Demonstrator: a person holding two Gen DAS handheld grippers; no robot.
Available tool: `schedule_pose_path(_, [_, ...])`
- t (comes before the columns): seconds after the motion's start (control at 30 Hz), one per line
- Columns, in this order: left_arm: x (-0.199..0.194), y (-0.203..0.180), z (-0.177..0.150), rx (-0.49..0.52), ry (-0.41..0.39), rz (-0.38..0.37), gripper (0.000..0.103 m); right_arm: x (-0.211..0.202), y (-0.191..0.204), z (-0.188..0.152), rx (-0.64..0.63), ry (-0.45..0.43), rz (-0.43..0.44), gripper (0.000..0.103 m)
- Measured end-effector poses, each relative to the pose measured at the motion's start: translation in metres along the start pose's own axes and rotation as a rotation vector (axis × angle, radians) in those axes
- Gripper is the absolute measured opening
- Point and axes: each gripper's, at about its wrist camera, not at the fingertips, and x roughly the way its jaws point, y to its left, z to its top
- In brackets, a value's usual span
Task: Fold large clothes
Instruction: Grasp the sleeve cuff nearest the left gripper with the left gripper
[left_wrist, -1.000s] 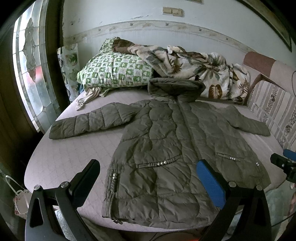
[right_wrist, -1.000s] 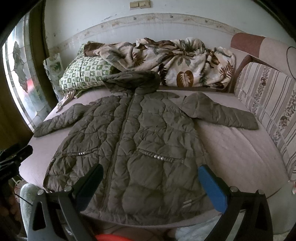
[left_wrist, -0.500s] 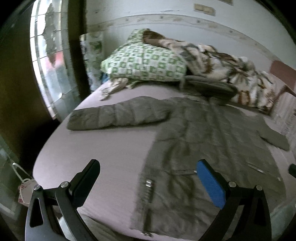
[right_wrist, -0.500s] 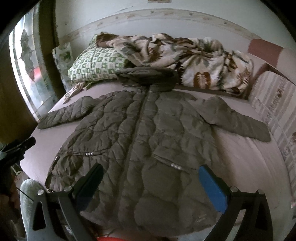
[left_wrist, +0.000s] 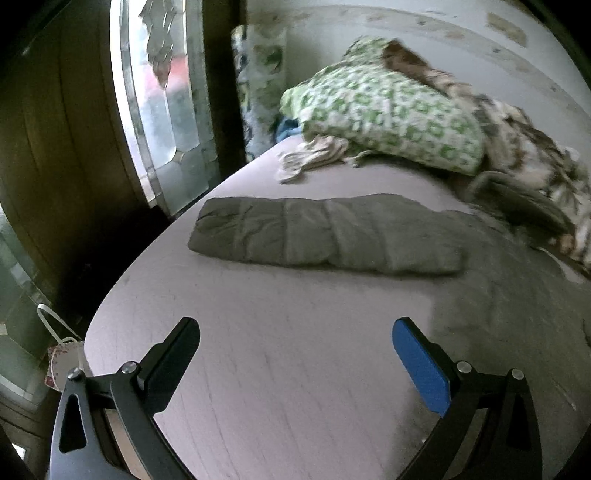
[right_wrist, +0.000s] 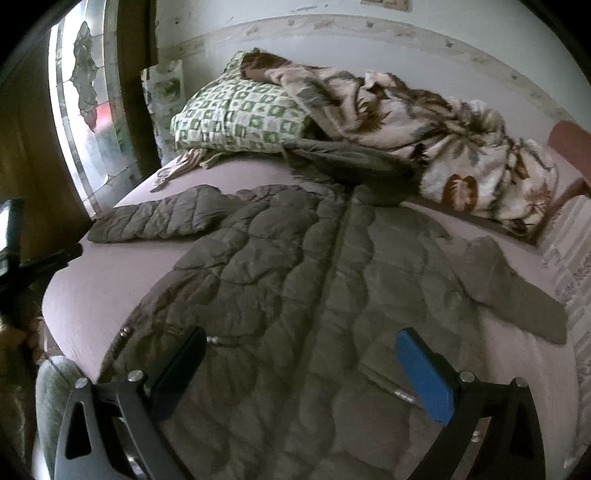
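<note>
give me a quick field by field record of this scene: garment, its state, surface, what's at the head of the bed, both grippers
garment: olive quilted hooded coat
state: spread flat, front up, unfolded, both sleeves out to the sides
near sleeve: sleeve toward the window, flat on the bed
surface: pinkish bed sheet
head of bed: green checked pillow, leaf-print blanket
left gripper: open, empty, above bare sheet, facing that sleeve
right gripper: open, empty, over the coat's lower front
</note>
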Motion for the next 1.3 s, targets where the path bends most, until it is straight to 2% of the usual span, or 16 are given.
schedule_pose_path(0.23, [0.087,0.066,0.052,-0.169,0.094,0.072,0.103,0.030,0.014,0.010,-0.016,0.037,0.017,0.103])
schedule_pose_path(0.4, [0.146,0.095,0.079,-0.239,0.164,0.061,0.103,0.050,0.015,0.012,-0.033,0.072,-0.011,0.103])
schedule_pose_path(0.57, [0.187,0.113,0.088,-0.301,0.220,0.090,0.103,0.067,0.014,0.017,-0.026,0.094,-0.008,0.103])
schedule_pose_path(0.67, [0.212,0.121,0.082,-0.356,0.281,0.053,0.103,0.077,0.015,0.020,-0.026,0.109,-0.004,0.103])
schedule_pose_path(0.7, [0.215,0.118,0.081,-0.342,0.282,0.066,0.103,0.080,0.016,0.020,-0.027,0.116,-0.001,0.103])
schedule_pose_path(0.73, [0.215,0.110,0.079,-0.287,0.255,0.092,0.102,0.082,0.016,0.021,-0.027,0.120,0.001,0.103])
schedule_pose_path(0.8, [0.214,0.099,0.077,-0.227,0.232,0.105,0.090,0.088,0.017,0.021,-0.029,0.126,0.004,0.103])
schedule_pose_path(0.83, [0.211,0.096,0.077,-0.212,0.215,0.112,0.080,0.089,0.017,0.022,-0.028,0.127,0.004,0.103])
schedule_pose_path(0.87, [0.209,0.096,0.077,-0.212,0.209,0.109,0.064,0.091,0.017,0.022,-0.026,0.126,0.004,0.103])
schedule_pose_path(0.9, [0.207,0.098,0.078,-0.221,0.204,0.086,0.056,0.092,0.017,0.022,-0.025,0.126,0.003,0.103])
schedule_pose_path(0.93, [0.205,0.100,0.080,-0.241,0.203,0.028,0.038,0.092,0.017,0.021,-0.025,0.126,0.004,0.103])
schedule_pose_path(1.03, [0.196,0.097,0.084,-0.243,0.189,0.009,0.032,0.092,0.014,0.019,-0.022,0.127,0.004,0.103])
schedule_pose_path(1.1, [0.179,0.092,0.087,-0.245,0.137,-0.007,0.031,0.090,0.009,0.017,-0.011,0.127,-0.002,0.103])
schedule_pose_path(1.2, [0.148,0.081,0.094,-0.261,0.055,-0.075,0.031,0.083,0.000,0.015,0.011,0.115,-0.013,0.103])
schedule_pose_path(1.3, [0.107,0.051,0.108,-0.189,-0.032,-0.149,0.031,0.077,-0.010,0.012,0.032,0.102,-0.022,0.103])
